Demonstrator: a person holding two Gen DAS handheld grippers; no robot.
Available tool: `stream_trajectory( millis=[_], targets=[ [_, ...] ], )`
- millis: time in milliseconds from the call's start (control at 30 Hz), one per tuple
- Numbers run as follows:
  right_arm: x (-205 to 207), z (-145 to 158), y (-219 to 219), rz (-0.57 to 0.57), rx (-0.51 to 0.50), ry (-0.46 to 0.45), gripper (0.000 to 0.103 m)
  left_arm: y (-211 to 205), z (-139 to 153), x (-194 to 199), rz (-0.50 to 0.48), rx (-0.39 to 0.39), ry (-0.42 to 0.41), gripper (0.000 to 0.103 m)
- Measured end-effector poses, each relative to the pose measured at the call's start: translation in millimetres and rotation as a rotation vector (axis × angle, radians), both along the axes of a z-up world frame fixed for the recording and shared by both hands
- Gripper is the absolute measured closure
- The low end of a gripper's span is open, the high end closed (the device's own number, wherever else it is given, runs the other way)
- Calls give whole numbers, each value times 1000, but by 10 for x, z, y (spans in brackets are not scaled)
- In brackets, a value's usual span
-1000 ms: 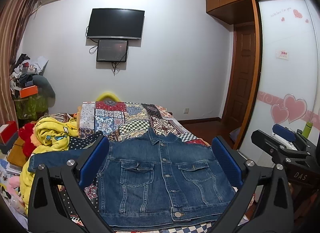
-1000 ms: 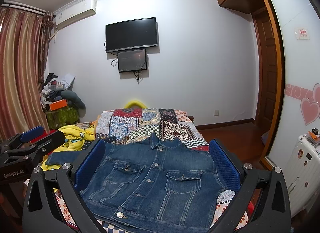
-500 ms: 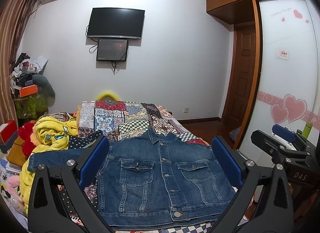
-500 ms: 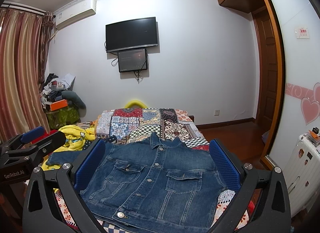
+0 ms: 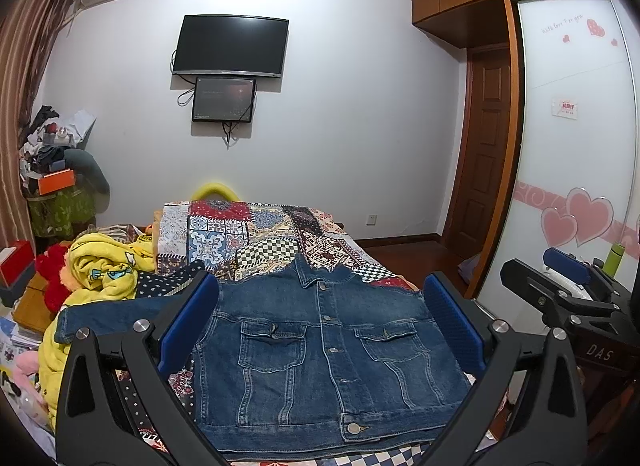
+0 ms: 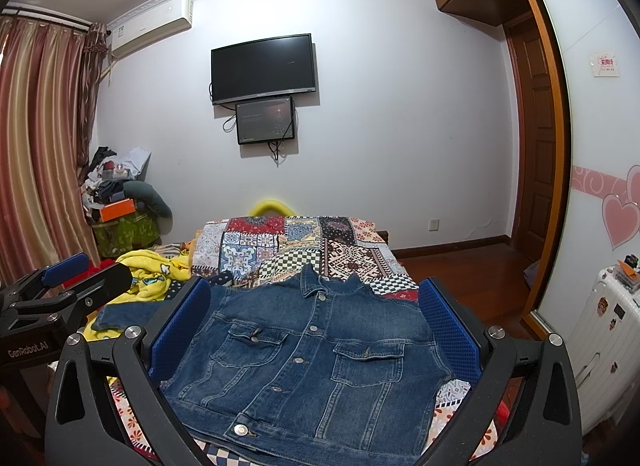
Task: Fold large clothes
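Nothing moved; denim jacket flat on bed, buttoned, front up.

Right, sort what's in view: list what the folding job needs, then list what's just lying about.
For the job:
denim jacket, buttoned, lying flat
patchwork bedspread under it
left gripper, jaws open
right gripper, jaws open

Lying about:
yellow blanket
red plush toy
white suitcase
wall TV

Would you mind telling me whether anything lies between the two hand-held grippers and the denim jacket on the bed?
Nothing visible does. The denim jacket lies flat, buttoned and face up on the patchwork quilt. The left hand-held gripper and right hand-held gripper are both open, with only air before it. The yellow blanket lies off to the left.
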State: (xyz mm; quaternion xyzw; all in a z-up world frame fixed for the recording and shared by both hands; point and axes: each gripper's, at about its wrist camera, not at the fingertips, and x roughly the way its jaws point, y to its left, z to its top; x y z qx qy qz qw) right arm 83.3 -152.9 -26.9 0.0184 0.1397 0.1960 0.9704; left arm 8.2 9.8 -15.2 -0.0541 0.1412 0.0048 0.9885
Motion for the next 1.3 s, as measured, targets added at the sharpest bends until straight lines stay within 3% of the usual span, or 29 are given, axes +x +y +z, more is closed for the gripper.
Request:
stream_trajectory(
  millis=[933,1133,1300],
  targets=[
    [59,-36,35,6,-10,21,0,107,-35,106,14,-20,24,0],
    [126,-49,97,9,-28,36,0,240,-118,199,24,-33,38,0],
    [300,-86,211,16,-54,67,0,533,-206,358,87,-43,54,0]
  ],
)
